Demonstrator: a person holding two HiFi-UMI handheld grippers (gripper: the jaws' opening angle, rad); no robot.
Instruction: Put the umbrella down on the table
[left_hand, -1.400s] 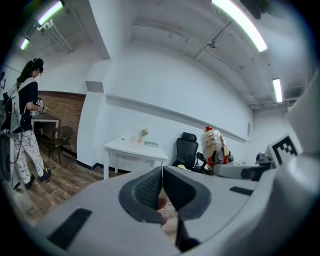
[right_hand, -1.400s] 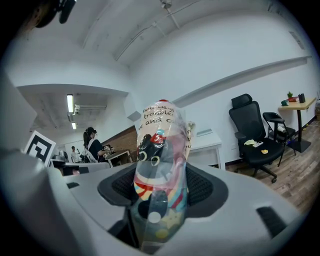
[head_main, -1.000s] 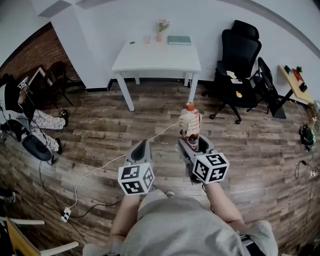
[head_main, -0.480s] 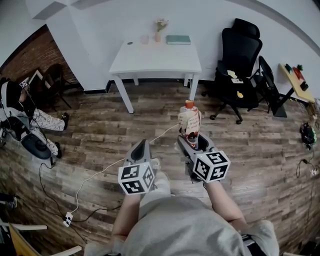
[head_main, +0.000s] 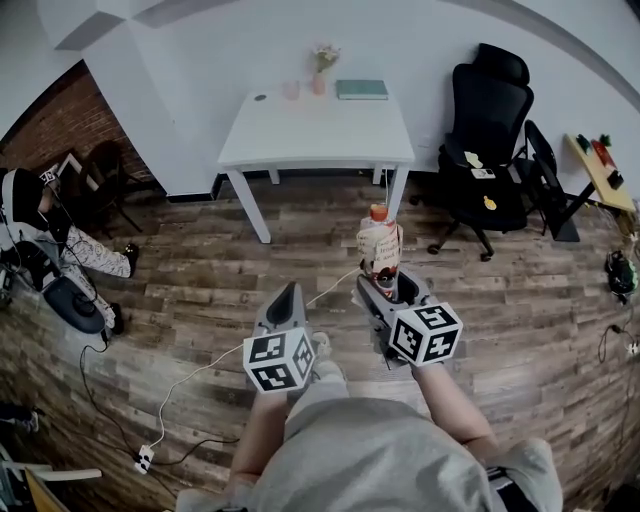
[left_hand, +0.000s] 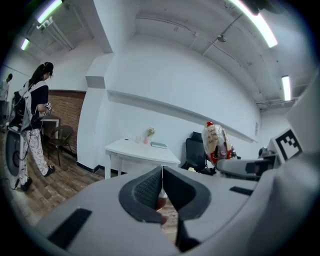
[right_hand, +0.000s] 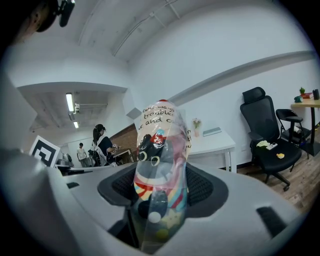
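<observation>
Your right fingers (right_hand: 206, 186) stand wide, clamped on the folded umbrella (right_hand: 161, 165), which is held upright. Your left fingers (left_hand: 144, 192) are pressed together, empty. The white tabletop (head_main: 300, 130) is well ahead, so this looks like the carry. Next, reach it and lay the umbrella on a bare part, clear of the book (head_main: 361, 89).

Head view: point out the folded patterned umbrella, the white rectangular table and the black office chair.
folded patterned umbrella (head_main: 379, 246), head view, middle of its wrapped canopy.
white rectangular table (head_main: 315, 128), head view, bare middle of its top.
black office chair (head_main: 492, 102), head view, its backrest.
</observation>
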